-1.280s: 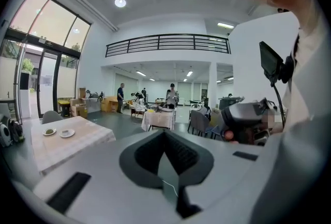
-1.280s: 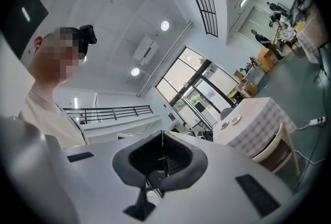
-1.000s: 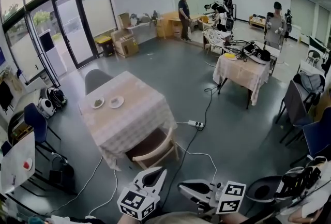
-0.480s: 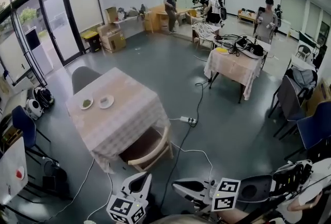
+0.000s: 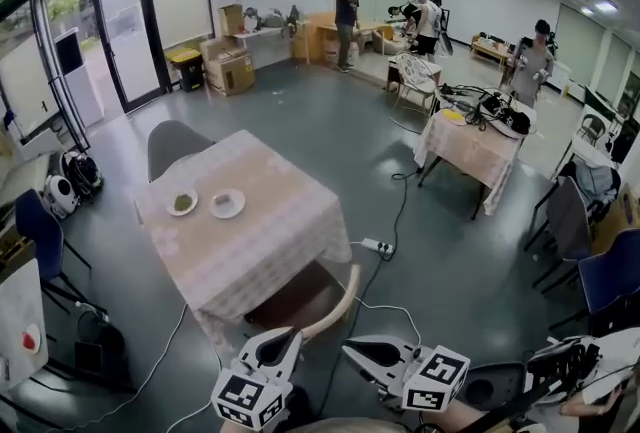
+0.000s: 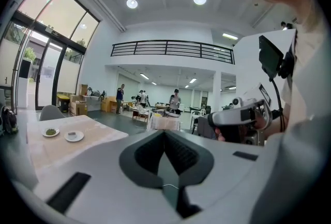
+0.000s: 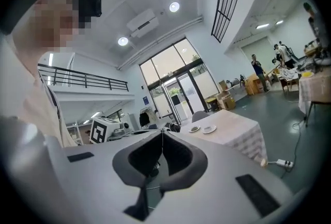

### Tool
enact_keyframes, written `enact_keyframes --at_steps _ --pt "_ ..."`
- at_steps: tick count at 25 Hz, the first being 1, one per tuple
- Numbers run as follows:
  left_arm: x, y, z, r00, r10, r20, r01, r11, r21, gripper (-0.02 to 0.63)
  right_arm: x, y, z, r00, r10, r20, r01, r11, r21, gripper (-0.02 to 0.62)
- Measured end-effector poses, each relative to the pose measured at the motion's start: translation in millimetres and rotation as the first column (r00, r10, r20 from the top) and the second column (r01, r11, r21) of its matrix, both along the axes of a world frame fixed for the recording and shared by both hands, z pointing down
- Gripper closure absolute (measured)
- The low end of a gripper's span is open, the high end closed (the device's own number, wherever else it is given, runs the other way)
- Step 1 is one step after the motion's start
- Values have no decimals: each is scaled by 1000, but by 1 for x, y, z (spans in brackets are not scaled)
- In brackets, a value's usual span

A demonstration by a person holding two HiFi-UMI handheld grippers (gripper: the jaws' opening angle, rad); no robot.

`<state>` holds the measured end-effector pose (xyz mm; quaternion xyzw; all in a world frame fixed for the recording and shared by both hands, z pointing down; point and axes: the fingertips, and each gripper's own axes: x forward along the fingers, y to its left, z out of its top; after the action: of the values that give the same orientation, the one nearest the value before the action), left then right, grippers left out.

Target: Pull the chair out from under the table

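Note:
The table [image 5: 250, 246] with a pale checked cloth stands at centre left. A wooden chair [image 5: 337, 301] with a curved back is tucked under its near right corner, its dark seat partly hidden by the cloth. My left gripper [image 5: 283, 343] is low in the head view, shut and empty, pointing at the chair from a short way off. My right gripper [image 5: 362, 353] is beside it, also shut and empty, pointing left. In the left gripper view the shut jaws [image 6: 165, 131] stand beside the table [image 6: 77, 143]. The right gripper [image 7: 162, 132] sees the table [image 7: 232, 132] further off.
Two small plates [image 5: 182, 203] [image 5: 227, 204] sit on the table, and a grey chair [image 5: 172, 143] stands at its far side. A power strip with cables [image 5: 377, 246] lies on the floor right of the chair. A second table [image 5: 475, 146], blue chairs [image 5: 605, 276] and several people are further off.
Both grippers and the view have moved toward the table, so the tucked chair now lies closer in front of them. Both pairs of jaws stayed shut.

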<state>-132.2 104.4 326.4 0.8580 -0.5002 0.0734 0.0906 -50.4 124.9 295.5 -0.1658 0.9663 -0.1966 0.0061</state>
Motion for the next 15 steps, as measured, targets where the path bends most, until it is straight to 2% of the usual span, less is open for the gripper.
enact_keyframes --at_steps 6,9,13,15 --pt "-68 -30 -11 999 38 -34 -36 998 44 600 -73 -31 -14 999 40 -10 -39 999 28 583" --pt "-86 -41 -11 996 69 -52 -67 997 33 600 -97 -41 -19 997 65 -35 -64 997 41 583" --pt "-95 -42 -6 986 148 -72 -148 989 3 600 -109 -46 -15 988 143 -64 -142 990 21 583" --pt "-106 -42 -7 984 159 -78 -160 987 0 600 -119 -49 -14 984 164 -64 -164 986 5 583"
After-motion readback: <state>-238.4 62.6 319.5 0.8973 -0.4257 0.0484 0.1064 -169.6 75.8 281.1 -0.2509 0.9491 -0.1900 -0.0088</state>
